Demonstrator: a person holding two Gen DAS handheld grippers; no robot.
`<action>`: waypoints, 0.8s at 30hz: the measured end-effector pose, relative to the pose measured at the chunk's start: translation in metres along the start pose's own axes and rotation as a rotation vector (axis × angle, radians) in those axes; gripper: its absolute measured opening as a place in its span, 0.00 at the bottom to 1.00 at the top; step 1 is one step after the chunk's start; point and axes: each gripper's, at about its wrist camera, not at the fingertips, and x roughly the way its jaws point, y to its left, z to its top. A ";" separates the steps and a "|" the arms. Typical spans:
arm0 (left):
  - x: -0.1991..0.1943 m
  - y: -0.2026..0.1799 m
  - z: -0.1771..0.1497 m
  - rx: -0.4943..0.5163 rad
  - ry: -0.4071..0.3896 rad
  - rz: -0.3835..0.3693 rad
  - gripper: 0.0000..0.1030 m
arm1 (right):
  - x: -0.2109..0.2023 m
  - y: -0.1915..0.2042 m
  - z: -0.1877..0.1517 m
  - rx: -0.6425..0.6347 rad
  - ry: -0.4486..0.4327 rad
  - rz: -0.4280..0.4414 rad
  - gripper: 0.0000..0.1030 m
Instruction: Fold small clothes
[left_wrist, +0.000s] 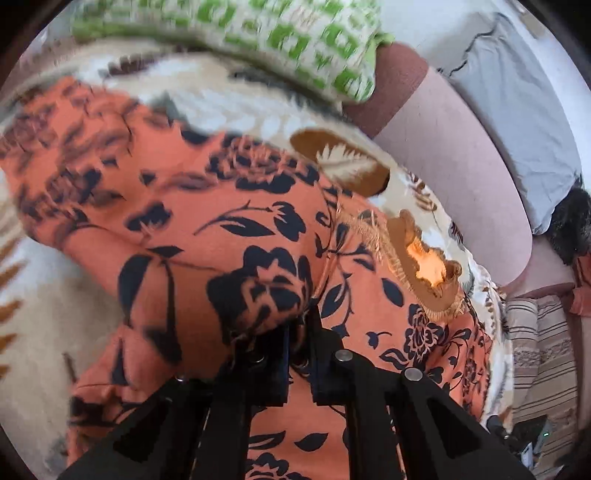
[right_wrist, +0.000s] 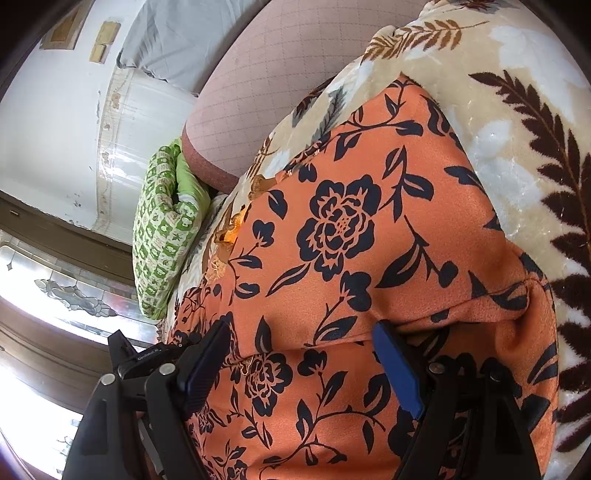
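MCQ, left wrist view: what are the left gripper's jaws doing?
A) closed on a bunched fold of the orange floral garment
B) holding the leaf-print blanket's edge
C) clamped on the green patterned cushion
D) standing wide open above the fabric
A: the left gripper has its jaws drawn together with a raised fold of the orange floral garment pinched between them; the green patterned cushion lies well beyond, untouched.
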 end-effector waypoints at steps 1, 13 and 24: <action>-0.018 -0.007 -0.004 0.040 -0.083 0.038 0.07 | 0.000 0.000 0.000 0.001 0.000 0.000 0.80; -0.028 -0.004 -0.033 0.133 -0.030 0.078 0.43 | -0.001 0.005 -0.001 -0.033 0.001 -0.030 0.80; -0.141 0.121 0.002 -0.134 -0.162 -0.068 0.79 | -0.004 0.013 -0.007 -0.093 -0.041 -0.069 0.80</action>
